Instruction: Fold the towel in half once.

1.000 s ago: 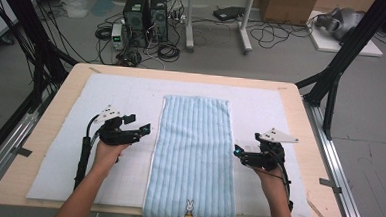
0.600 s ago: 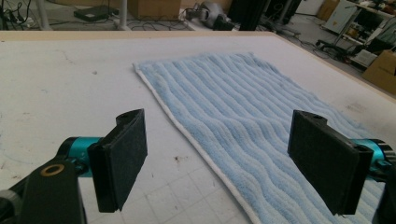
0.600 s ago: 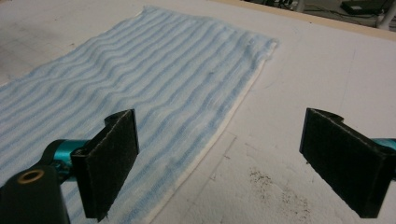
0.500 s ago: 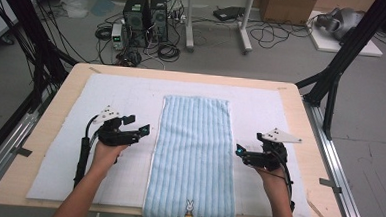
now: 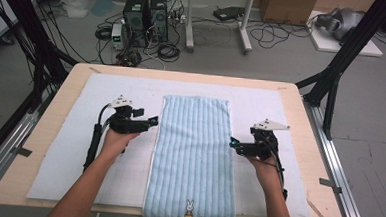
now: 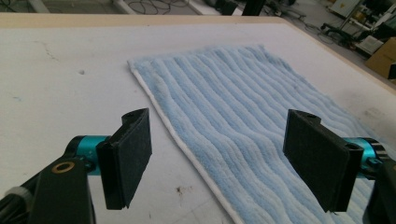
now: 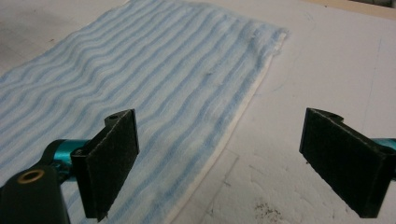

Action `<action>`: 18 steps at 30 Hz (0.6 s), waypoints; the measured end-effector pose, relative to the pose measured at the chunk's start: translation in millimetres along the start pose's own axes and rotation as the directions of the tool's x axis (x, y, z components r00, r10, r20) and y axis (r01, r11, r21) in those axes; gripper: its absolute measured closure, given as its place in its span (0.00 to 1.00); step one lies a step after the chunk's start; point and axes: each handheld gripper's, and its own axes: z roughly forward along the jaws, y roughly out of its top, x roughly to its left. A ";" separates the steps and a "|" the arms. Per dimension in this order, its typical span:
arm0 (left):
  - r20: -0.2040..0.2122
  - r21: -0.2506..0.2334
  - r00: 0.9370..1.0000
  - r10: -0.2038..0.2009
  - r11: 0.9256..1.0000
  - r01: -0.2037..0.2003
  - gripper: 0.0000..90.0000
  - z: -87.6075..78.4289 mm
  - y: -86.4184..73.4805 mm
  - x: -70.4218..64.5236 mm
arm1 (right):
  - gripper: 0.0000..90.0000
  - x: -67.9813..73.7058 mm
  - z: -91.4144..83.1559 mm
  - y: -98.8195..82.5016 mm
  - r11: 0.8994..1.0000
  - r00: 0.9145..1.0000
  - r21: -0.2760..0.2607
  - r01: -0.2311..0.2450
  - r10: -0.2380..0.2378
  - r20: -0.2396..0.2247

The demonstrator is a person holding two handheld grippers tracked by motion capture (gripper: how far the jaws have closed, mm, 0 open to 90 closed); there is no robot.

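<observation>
Cables, computer towers (image 5: 146, 13) and black frame legs are seen on the floor behind the counter (image 5: 50, 118), which is covered by a white mat (image 5: 82, 90). A light blue striped towel (image 5: 193, 153) is laid flat along the middle of the mat, with a small rabbit figure near its front hem, which hangs at the counter's front edge. Its long edges are trimmed in white. The left claw (image 5: 153, 121) is held wide at the towel's left edge, its jaws having just been closing slightly with the edge between them. The right claw (image 5: 233, 143) is held wide at the right edge. Bare mat is left on both sides.
</observation>
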 end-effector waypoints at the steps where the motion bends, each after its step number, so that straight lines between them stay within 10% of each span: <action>1: -0.013 0.020 1.000 0.009 1.000 -0.008 0.27 5.2 0.3 -0.1 | 0.12 -0.8 1.4 1.0 1.000 1.000 -0.002 -0.001 0.001 0.001; 18: -0.148 0.179 0.987 0.058 0.983 -0.031 0.41 62.1 -9.9 -0.3 | 0.12 -3.6 19.7 7.5 1.000 1.000 0.023 0.000 0.000 0.012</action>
